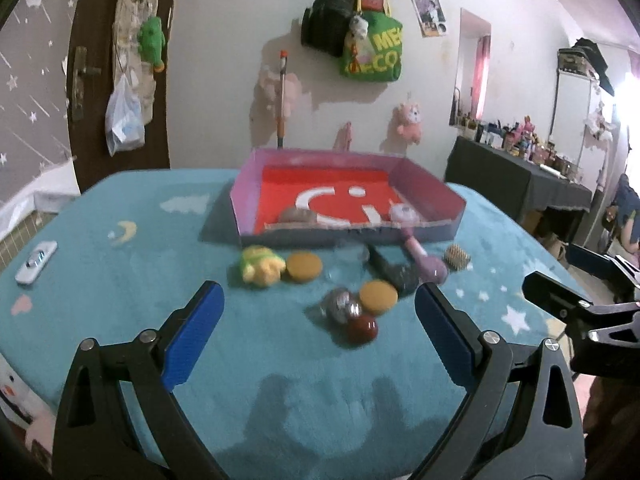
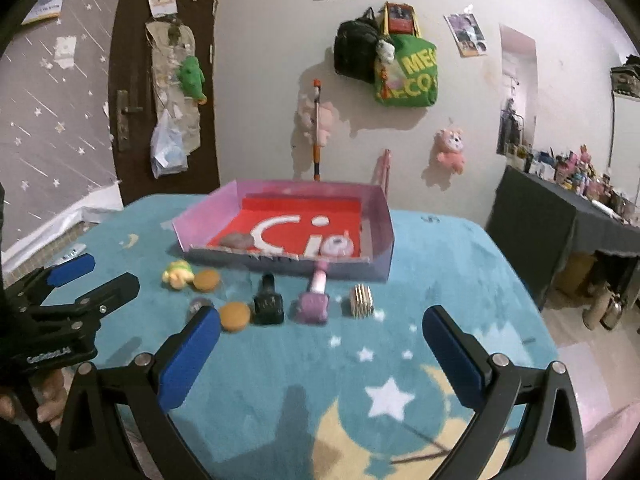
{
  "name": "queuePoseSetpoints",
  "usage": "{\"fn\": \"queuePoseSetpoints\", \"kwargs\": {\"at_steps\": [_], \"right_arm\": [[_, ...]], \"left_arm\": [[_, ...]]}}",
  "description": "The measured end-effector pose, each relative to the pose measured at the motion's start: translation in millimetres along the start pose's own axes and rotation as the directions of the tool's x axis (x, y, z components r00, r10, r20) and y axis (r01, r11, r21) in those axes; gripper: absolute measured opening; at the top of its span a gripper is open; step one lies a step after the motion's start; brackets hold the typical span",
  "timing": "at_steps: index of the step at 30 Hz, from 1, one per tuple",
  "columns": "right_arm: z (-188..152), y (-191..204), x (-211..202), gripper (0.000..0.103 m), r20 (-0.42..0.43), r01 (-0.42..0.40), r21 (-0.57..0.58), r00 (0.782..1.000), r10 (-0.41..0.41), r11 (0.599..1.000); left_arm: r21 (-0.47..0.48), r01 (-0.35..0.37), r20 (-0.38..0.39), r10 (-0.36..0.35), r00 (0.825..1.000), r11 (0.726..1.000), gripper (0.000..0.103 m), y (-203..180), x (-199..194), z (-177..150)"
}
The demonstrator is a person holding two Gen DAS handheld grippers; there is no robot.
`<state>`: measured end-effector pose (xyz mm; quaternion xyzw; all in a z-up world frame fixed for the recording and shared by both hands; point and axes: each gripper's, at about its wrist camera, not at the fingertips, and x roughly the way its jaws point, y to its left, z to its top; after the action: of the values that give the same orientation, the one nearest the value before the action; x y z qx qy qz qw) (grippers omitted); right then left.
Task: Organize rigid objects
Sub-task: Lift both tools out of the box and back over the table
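1. Left wrist view: the left gripper [image 1: 318,334] stands wide with nothing between its blue pads, low in the frame above the blue tablecloth [image 1: 120,320].
2. Right wrist view: the right gripper [image 2: 322,356] is likewise spread wide and empty.
3. Loose items sit mid-frame in front of the shallow box [image 2: 380,208]: a yellow toy [image 2: 178,274], two tan discs [image 2: 235,316], a black bottle [image 2: 268,304], a purple bottle [image 2: 314,304] and a small ridged block [image 2: 362,300].
4. Two things, blurred, already lie inside the box near its front wall.
5. Risk: the shiny balls [image 1: 352,314] at centre of the left view touch a disc, so a wide close could likely nudge the balls and send them rolling.
6. Risk: both grippers sit near each other and may collide over the cluster.
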<state>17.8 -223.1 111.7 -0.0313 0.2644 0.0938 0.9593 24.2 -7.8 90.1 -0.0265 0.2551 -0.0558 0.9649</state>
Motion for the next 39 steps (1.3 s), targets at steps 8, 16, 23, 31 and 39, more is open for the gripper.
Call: {"fn": "queuePoseSetpoints", "kwargs": {"at_steps": [8, 16, 23, 31, 39], "right_arm": [[-33, -11, 26, 0.103, -0.076, -0.006, 0.067, 0.997, 0.011, 0.998], [-50, -13, 41, 0.103, -0.128, -0.003, 0.091, 0.992, 0.015, 0.996], [-51, -17, 47, 0.103, -0.143, -0.007, 0.101, 0.989, 0.021, 0.995], [-42, -29, 57, 0.103, -0.162, 0.004, 0.115, 0.987, 0.015, 0.993], [-27, -43, 69, 0.103, -0.170, 0.024, 0.136, 0.986, 0.000, 0.990]], "left_arm": [[-0.013, -0.015, -0.068, 0.014, 0.998, 1.000, 0.098, 0, 15, -25], [-0.021, -0.023, -0.111, 0.021, 0.994, 1.000, 0.098, 1, 27, -30], [-0.030, -0.023, -0.143, 0.018, 0.990, 0.999, 0.098, 0, 38, -30], [-0.007, -0.031, -0.217, 0.029, 0.976, 0.999, 0.098, -9, 63, -19], [0.006, -0.031, -0.309, 0.031, 0.950, 0.999, 0.098, -12, 93, -12]]}}
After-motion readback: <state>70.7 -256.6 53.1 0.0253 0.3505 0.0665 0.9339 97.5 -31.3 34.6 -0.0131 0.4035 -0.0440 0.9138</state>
